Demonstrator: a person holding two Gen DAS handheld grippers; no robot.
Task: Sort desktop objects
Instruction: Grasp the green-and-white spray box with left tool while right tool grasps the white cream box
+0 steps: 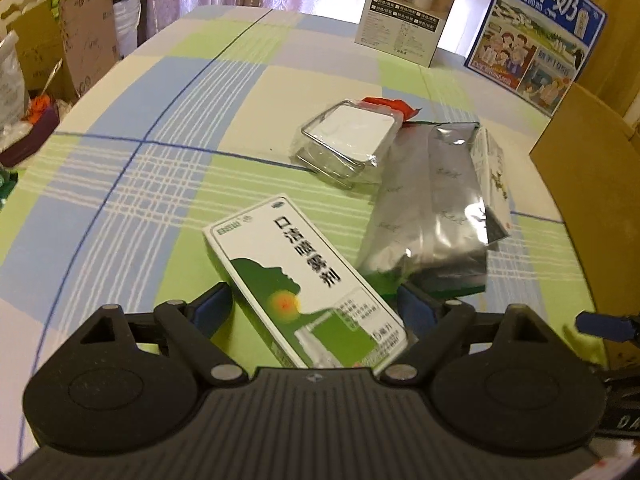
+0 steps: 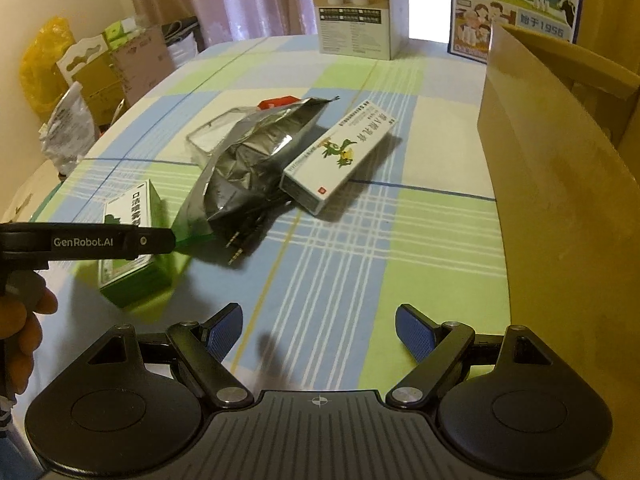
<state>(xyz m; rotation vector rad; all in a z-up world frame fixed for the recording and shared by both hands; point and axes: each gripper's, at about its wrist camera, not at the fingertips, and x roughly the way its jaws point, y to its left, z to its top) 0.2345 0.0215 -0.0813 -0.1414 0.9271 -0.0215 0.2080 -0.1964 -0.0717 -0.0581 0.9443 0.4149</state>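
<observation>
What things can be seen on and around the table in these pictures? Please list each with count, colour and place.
spray box: one, green-white, between left gripper's fingers
foil bag: one, silver, table middle
clear case: one, transparent-white, behind the bag
medicine box: one, white with green figure, right of the bag
cardboard box: one, brown, right
milk carton: one, blue, far edge
left gripper: open around spray box
right gripper: open, empty

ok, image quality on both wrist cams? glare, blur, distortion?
Left wrist: strong fisheye bend at the tablecloth edges, glare on the silver foil bag, green spray box text slightly soft. Right wrist: dim, warm cast, blown-out window gap behind, foil bag reflective, soft gripper shadow on the cloth.
</observation>
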